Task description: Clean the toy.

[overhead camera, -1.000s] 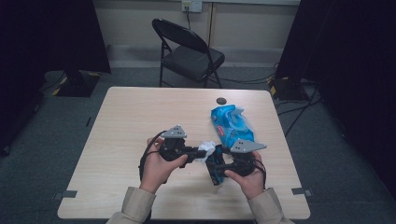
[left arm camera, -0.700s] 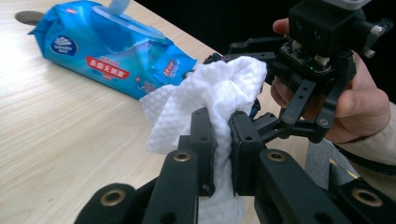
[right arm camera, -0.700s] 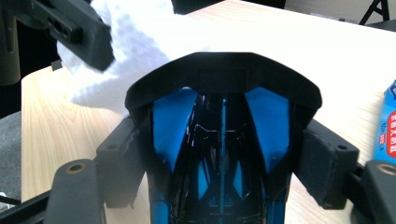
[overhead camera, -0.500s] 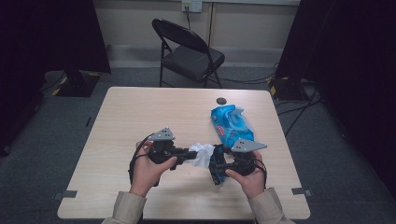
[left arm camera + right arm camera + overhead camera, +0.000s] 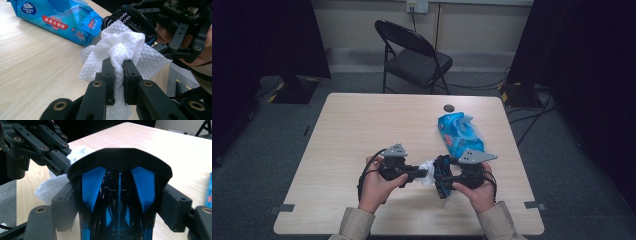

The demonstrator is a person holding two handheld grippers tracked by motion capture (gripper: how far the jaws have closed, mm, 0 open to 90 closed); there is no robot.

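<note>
- Left gripper [image 5: 117, 67]: jaws pinched on wipe [image 5: 120, 47], held above the table [image 5: 362, 130] near its front edge.
- Right gripper [image 5: 120, 202]: clamped on black-and-blue object [image 5: 119, 195], touching the wipe.
- Wipe looks soft, limp, light; grip a bunched fold.
- Object looks rigid, glossy, likely slippery; hold by its sides.
- Pack [image 5: 459, 132] just beyond.

Sleeves: beige cuffs [image 5: 354, 225] on both forearms.
Left gripper [image 5: 117, 70]: black jaws, brass-coloured pivot screws.
Right gripper [image 5: 443, 176]: black frame, grey three-cornered plate, black cable.
</note>
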